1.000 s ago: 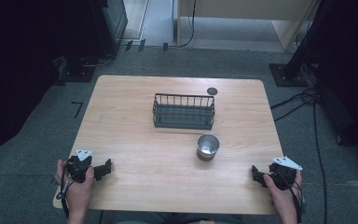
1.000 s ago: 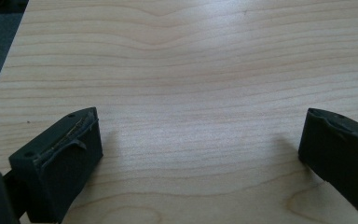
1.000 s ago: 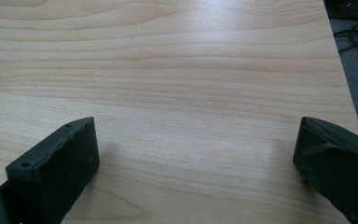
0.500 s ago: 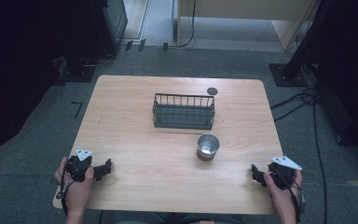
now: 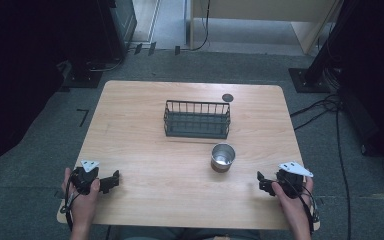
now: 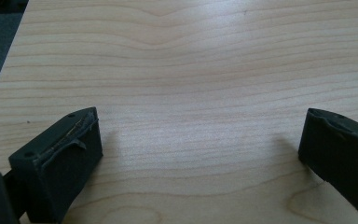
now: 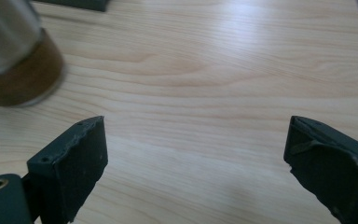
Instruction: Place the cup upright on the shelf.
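Near the wire basket (image 5: 197, 119) stands a steel cup (image 5: 223, 157), brown-based.

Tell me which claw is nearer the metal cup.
Right. The right claw sits just right of and nearer the person than the metal cup; the left claw is far across the table to its left.

- The table (image 5: 145, 150) is pale wood with wavy grain lines, running darker tan in places.
- The wire basket (image 5: 197, 119), toward the far edge, is dark grey-green all over.
- The cup (image 5: 223, 157) near the right edge is shiny silver metal with a brown band round its base.
- A small dark grey disc (image 5: 227, 97) lies near the far edge.
- The left gripper (image 5: 111, 181) and right gripper (image 5: 262, 183) are black, each topped by a light grey plate.
- The floor (image 5: 45, 135) is grey carpet.
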